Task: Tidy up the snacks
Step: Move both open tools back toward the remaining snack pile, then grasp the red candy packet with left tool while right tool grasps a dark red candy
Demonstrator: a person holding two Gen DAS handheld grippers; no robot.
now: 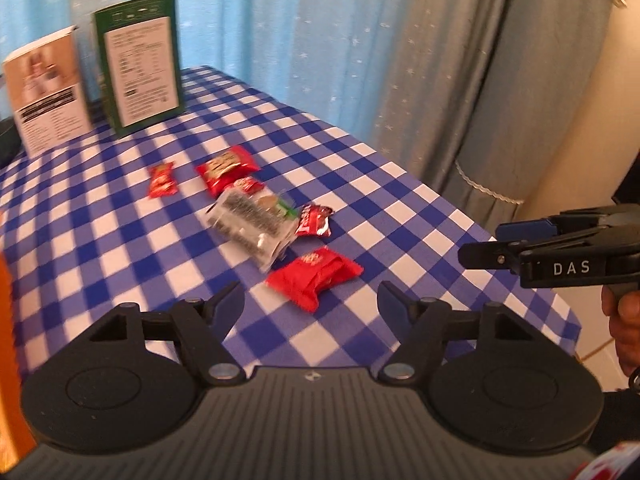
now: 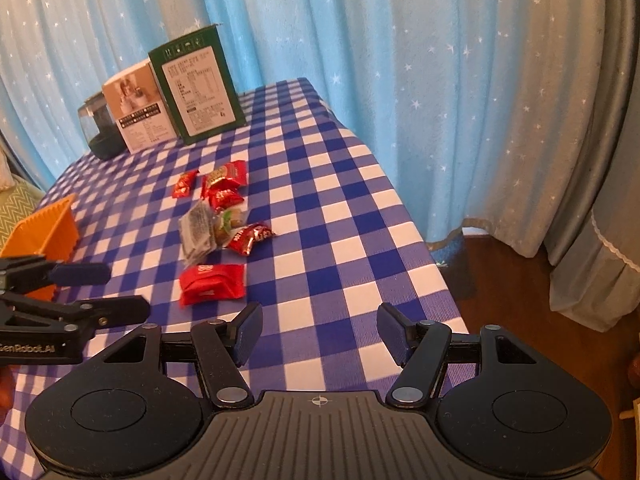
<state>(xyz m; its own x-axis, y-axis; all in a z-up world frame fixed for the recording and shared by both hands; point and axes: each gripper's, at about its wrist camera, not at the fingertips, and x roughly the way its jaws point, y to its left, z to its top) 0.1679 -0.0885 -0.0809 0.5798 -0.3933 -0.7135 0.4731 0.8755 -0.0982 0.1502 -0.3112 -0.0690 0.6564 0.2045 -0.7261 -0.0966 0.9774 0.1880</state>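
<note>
Left claw [image 1: 311, 300]: matte black frame, two round discs at 7 and 5 o'clock of ribbed grey body, silver pivot screws, dark blue pads on fingers [image 1: 230, 300], small crosshair mark on body top. Right claw [image 2: 320, 326]: same build, blue pads, silver screws. Seen from side, right claw carried white "DAS" lettering; left claw carried "GenRobot.AI". Dark sleeve [image 1: 616, 420] at 4 o'clock.

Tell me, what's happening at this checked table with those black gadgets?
A person holds a two-finger tool in each hand over a scatter of wrapped snacks. The left tool and right tool are both open and empty, nearest the big red packet. An orange bin waits at the side; no snack has been picked up yet.
</note>
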